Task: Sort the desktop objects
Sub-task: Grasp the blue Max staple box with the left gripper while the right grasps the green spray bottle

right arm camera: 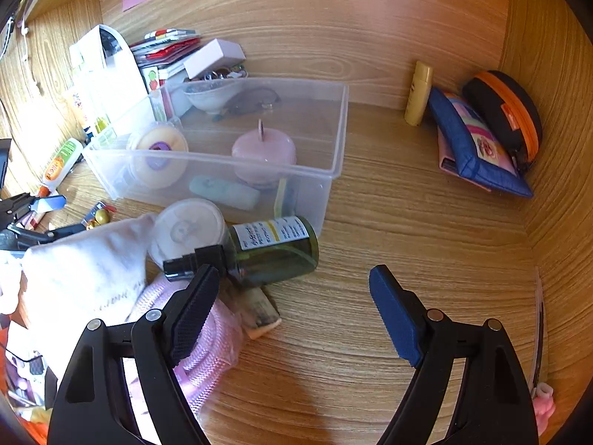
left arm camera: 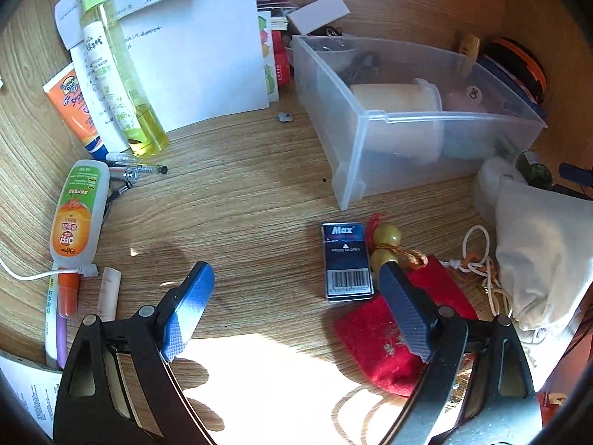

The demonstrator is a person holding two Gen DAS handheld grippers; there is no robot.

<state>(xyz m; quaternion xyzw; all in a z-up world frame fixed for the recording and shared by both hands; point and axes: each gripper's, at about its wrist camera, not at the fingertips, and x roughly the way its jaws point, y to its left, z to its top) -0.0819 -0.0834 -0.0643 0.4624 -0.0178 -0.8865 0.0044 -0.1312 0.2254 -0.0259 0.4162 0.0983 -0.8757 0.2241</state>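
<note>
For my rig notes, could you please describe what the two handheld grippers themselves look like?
Both look alike. The left gripper and the right gripper each have two glossy black plastic arms with long cut-out slots and round silver pivot pins. Each arm ends in a flat blue finger pad with a fine cross-hatched grip texture. No cables, markings, hands or sleeves show.

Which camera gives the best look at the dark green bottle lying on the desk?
The right wrist view: the dark green bottle lies on its side right ahead, label and black cap both clear. The left wrist view shows only a dark green sliver at its right edge, behind the white cloth bag.
</note>
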